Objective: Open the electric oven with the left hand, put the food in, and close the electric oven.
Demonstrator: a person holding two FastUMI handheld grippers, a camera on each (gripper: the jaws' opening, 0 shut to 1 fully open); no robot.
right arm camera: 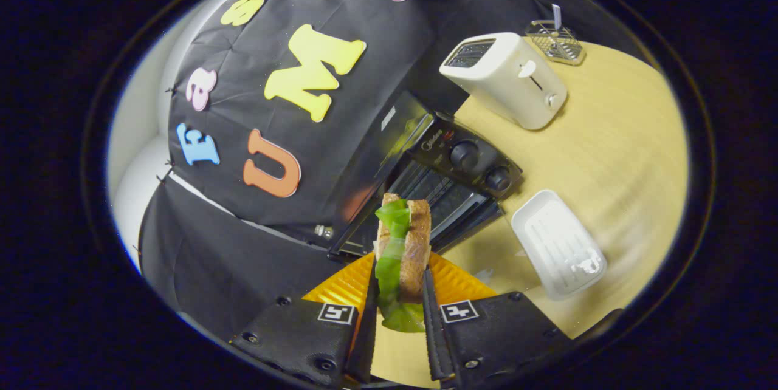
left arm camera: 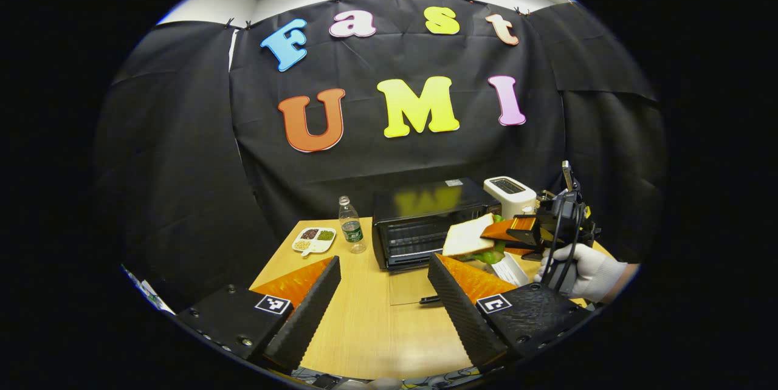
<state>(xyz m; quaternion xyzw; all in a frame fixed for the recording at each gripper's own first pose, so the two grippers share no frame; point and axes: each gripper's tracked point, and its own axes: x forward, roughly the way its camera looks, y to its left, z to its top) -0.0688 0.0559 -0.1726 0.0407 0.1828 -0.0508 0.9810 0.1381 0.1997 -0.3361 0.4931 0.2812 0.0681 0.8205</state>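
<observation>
— Reporting, left gripper view, left to right?
— Sitting at left of centre: a sectioned dish (left arm camera: pixel 313 239), then a water bottle (left arm camera: pixel 351 226). Standing at centre: the electric oven (left arm camera: pixel 425 222), door hanging open over the table (left arm camera: pixel 364 323). Hovering at the bottom: left gripper (left arm camera: pixel 384 283), fingers spread wide, gripping nothing.
— And toward the right?
— Holding a sandwich (left arm camera: pixel 469 237) before the oven mouth: right gripper (left arm camera: pixel 495 231), gloved hand (left arm camera: pixel 586 270) behind it.
— Right gripper view?
— Pinching the sandwich between both fingers at lower centre; lying at lower right, a white tray (right arm camera: pixel 558 243); standing at upper right, a toaster (right arm camera: pixel 506 79).
</observation>
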